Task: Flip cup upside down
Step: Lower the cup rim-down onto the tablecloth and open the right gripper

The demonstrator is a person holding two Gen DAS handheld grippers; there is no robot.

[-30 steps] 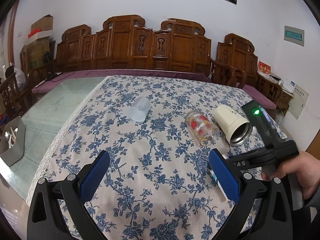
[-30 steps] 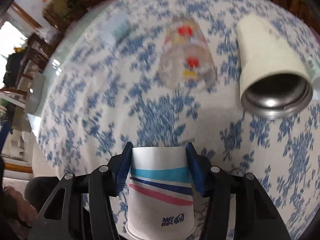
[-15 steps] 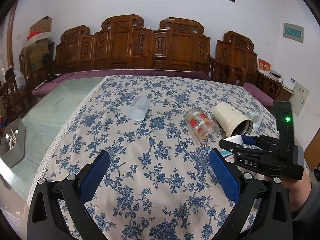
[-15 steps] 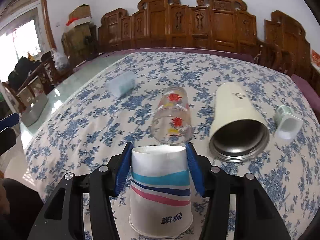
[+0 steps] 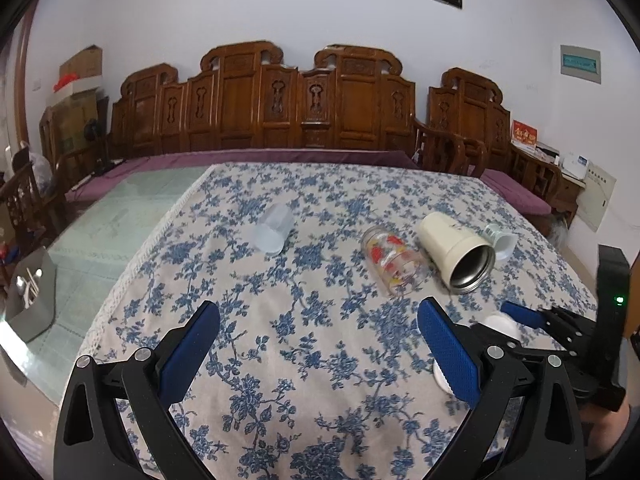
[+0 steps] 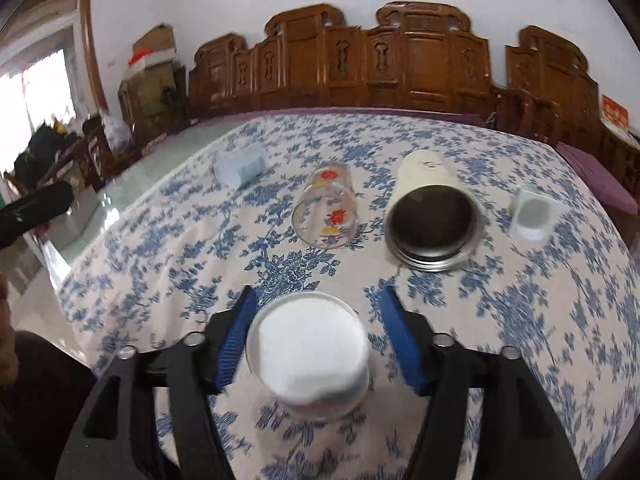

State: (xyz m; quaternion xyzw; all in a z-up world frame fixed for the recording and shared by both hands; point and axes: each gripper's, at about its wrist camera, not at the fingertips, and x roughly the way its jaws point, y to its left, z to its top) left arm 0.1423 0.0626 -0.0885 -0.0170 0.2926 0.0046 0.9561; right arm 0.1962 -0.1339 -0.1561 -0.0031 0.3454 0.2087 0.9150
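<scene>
A white paper cup (image 6: 310, 350) stands upside down on the flowered tablecloth (image 6: 520, 320), its flat white base facing up. My right gripper (image 6: 316, 338) is open, its blue pads apart on either side of the cup with gaps on both sides. In the left wrist view the cup (image 5: 500, 326) shows partly behind my left gripper's right finger, with the right gripper (image 5: 516, 322) around it. My left gripper (image 5: 316, 354) is open and empty above the near part of the table.
Lying on their sides farther back are a frosted plastic cup (image 5: 274, 229), a glass with red flowers (image 5: 390, 265), a cream steel tumbler (image 5: 456, 254) and a small white cup (image 5: 501, 239). A grey holder (image 5: 30, 304) sits on the glass table at left. Wooden chairs line the wall.
My right gripper set the paper cup down upside down on the cloth and opened its pads off it. The left gripper stayed open, rising slightly.
</scene>
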